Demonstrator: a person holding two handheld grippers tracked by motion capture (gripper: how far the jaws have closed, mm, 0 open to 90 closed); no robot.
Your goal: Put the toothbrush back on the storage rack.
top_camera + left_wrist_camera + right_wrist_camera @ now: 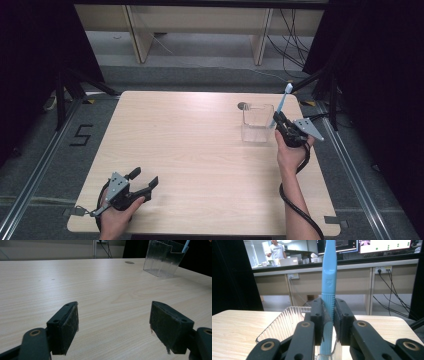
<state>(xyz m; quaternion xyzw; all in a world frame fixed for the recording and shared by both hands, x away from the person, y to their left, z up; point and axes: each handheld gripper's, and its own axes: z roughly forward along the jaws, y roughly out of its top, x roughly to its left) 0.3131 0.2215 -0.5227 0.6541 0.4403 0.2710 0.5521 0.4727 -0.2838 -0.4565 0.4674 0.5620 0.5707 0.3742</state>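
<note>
- Right gripper [276, 120]: held in the person's right hand [289, 150] at the far right of the pale wood-grain desk [190, 165]; its two black jaws are clamped on the light-blue plastic toothbrush [282, 102].
- Light-blue plastic toothbrush [329, 282]: pinched across its handle between the pads in the right gripper view, standing roughly upright there. In the high view it tilts up and away from the gripper, its pale head uppermost, beyond the desk's far edge.
- Clear ribbed plastic container [257, 123]: a square, open-topped box standing on the desk just left of the right gripper in the high view. In the right gripper view its ribbed wall [284, 323] lies below and beside the jaws, and the lower end of the toothbrush reaches down at its rim; whether the two touch cannot be told.
- Left gripper [145, 181]: held in the left hand [117, 217] near the front-left edge of the desk, well apart from the container. Its jaws stand wide apart with only bare desk between the pads [65, 332].
- Small dark round port [243, 105]: set in the desk surface just behind the container.
</note>
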